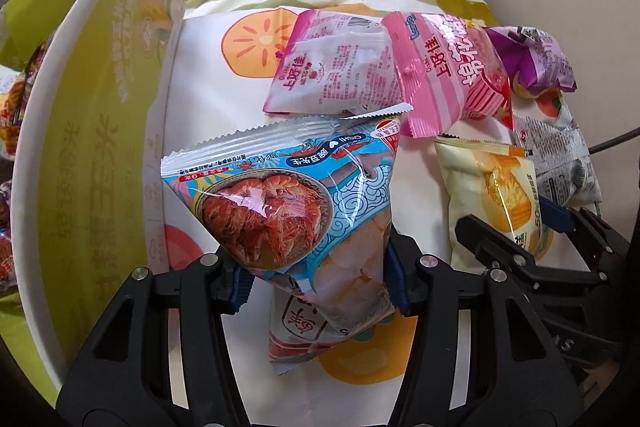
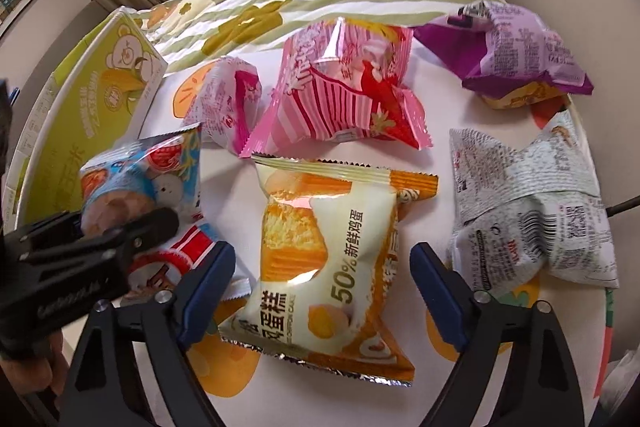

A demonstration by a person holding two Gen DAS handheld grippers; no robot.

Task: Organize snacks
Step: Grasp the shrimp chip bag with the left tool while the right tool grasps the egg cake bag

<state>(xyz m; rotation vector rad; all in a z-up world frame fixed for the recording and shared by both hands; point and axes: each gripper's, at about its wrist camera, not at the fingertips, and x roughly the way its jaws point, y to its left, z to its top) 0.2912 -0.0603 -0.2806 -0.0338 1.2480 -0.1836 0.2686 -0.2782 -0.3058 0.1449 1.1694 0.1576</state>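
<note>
Blue shrimp-cracker packet, clamped in my left gripper.

Item 1: both blue pads of my left gripper press the packet's lower sides; its serrated top seal points to 12 o'clock, and a red-and-white packet lies beneath it on the fruit-print cloth. Item 2: yellow chiffon-cake packet, flat on the cloth between the parted pads of my right gripper, neither pad touching it. Item 3: pink striped packet at 12 o'clock of the cake, with a pale pink packet at 11. Item 4: purple packet at 1 o'clock, silver-grey packet at 3. Item 5: green carton at 9 o'clock of the blue packet.
</note>
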